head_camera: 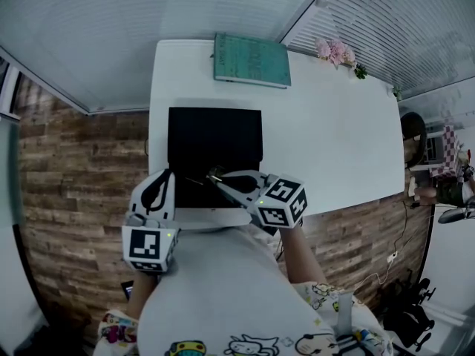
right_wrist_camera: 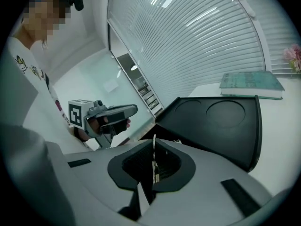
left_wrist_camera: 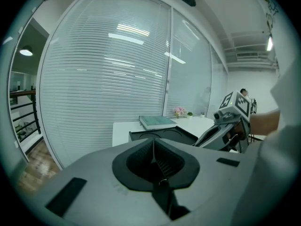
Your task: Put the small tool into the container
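Observation:
A black container point(head_camera: 215, 143) lies open on the white table point(head_camera: 334, 124); in the right gripper view its inner face point(right_wrist_camera: 221, 121) shows two round recesses. My right gripper point(head_camera: 216, 176) hovers over the container's near edge, shut on a thin metallic small tool point(right_wrist_camera: 154, 166) that sticks out between the jaws point(head_camera: 216, 174). My left gripper point(head_camera: 168, 175) is at the container's near left corner with its jaws closed together and nothing between them point(left_wrist_camera: 153, 142). Each gripper sees the other: the right gripper point(left_wrist_camera: 221, 131) and the left gripper point(right_wrist_camera: 115, 113).
A green book point(head_camera: 252, 60) lies at the table's far edge behind the container. Pink flowers point(head_camera: 335, 50) stand at the far right corner. Blinds point(left_wrist_camera: 103, 79) cover the glass walls beyond. The floor point(head_camera: 67, 199) on the left is wood planks.

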The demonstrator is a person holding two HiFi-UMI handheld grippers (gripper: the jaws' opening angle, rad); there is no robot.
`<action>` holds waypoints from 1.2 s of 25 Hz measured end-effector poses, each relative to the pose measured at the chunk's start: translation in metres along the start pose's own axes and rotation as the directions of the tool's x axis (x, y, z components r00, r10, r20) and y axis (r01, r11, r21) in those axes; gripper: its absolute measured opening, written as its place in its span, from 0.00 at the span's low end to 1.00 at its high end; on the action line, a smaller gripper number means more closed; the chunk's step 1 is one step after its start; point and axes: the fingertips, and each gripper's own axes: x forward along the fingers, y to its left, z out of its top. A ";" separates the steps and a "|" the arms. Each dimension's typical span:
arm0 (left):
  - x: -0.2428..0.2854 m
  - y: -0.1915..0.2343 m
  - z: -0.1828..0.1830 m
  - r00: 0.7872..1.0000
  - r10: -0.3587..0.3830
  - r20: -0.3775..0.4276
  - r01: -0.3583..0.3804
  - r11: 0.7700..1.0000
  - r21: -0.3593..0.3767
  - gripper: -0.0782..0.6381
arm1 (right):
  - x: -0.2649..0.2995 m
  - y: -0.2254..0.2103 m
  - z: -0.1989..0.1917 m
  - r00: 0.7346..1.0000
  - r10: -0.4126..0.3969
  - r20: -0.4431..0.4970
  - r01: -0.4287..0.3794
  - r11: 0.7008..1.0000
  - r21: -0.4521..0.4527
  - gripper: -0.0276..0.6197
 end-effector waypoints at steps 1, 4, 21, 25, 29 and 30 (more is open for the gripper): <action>0.000 0.000 0.000 1.000 0.001 -0.001 -0.001 1.000 0.005 0.12 | 0.002 -0.001 -0.002 1.000 0.007 -0.010 -0.007 1.000 0.003 0.06; 0.002 -0.001 -0.003 1.000 0.005 -0.010 -0.005 1.000 0.000 0.12 | 0.007 -0.005 -0.007 0.999 0.029 -0.041 -0.029 1.000 0.011 0.06; 0.006 0.000 -0.009 0.999 0.011 -0.032 -0.011 1.000 -0.011 0.12 | 0.025 -0.017 -0.018 0.988 0.086 -0.125 -0.077 0.994 0.077 0.06; 0.003 0.001 -0.010 1.000 0.014 -0.026 -0.015 1.000 -0.012 0.12 | 0.027 -0.017 -0.023 0.986 0.077 -0.146 -0.066 0.995 0.078 0.06; 0.001 0.003 -0.012 0.999 0.018 -0.027 -0.018 1.000 -0.013 0.12 | 0.029 -0.019 -0.026 0.981 0.050 -0.185 -0.040 0.998 0.058 0.06; 0.001 0.002 -0.013 0.999 0.017 -0.029 -0.018 1.000 -0.014 0.12 | 0.030 -0.020 -0.028 0.979 0.044 -0.201 -0.035 0.998 0.050 0.06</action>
